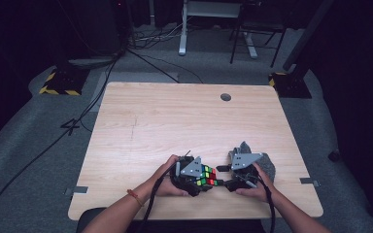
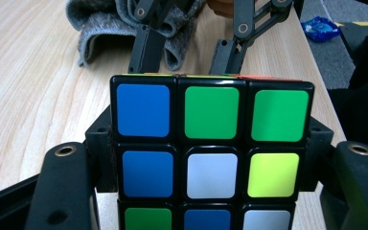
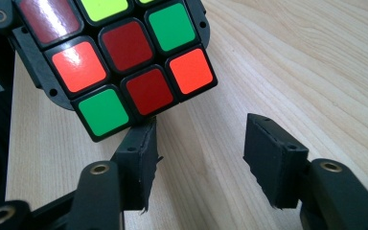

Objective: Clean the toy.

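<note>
The Rubik's cube (image 1: 206, 175) sits near the front edge of the tabletop (image 1: 175, 116), a little right of its middle, held between the person's two hands. The left tool (image 1: 201, 177) is pinching it: in the left gripper view its black jaws press flat on two opposite sides of the cube (image 2: 211, 153), about the middle layer, with a blue, green, white and yellow face turned to the camera. The right tool (image 3: 199, 153) stands spread, nothing between its jaws; one pad tip lies just beside, perhaps touching, the lowest corner of the cube (image 3: 120, 57), whose red, orange and green face is tilted toward it. From this angle I cannot be sure of contact.

The cube looks light and rigid, of hard glossy plastic with smooth tiles, so it may slide under the pads if gripped on a corner or edge. It is best taken flat across two opposite faces. To turn a layer, the free tool would likely need to close squarely on the outer layer alone, while the other holds the rest; a skewed grip may jam the turn or pop a piece.

A grey knitted cloth (image 1: 267, 162) lies on the tabletop just behind the right hand (image 1: 255, 187). No brand, label or writing can be read on the cube or tools.
</note>
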A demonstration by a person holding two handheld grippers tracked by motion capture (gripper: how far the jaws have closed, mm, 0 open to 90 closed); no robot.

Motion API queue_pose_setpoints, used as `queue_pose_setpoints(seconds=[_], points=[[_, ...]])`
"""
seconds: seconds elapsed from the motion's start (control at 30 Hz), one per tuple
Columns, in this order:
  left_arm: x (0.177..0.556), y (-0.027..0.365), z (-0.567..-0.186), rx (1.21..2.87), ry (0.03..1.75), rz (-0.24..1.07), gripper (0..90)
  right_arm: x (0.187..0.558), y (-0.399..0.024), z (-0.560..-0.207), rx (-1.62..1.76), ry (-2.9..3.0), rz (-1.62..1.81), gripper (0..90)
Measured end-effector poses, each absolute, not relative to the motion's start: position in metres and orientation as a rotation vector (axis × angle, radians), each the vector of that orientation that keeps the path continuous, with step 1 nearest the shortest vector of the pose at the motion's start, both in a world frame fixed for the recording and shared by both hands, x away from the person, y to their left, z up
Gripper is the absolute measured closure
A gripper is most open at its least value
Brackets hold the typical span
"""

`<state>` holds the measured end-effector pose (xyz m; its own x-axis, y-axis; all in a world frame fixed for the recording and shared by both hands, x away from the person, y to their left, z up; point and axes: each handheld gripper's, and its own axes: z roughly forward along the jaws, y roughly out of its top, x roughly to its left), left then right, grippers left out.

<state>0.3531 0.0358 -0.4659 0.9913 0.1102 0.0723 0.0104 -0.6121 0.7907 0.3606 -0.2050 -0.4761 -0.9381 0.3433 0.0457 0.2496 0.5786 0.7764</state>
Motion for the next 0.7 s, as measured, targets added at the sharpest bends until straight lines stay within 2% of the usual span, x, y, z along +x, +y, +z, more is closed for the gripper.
queue_pose_setpoints(seconds=[0.7], points=[[0.356,0.035,-0.476,2.312,0.082,0.13,32.3,0.353,-0.205,-0.467,0.452,2.651,1.343,45.9]])
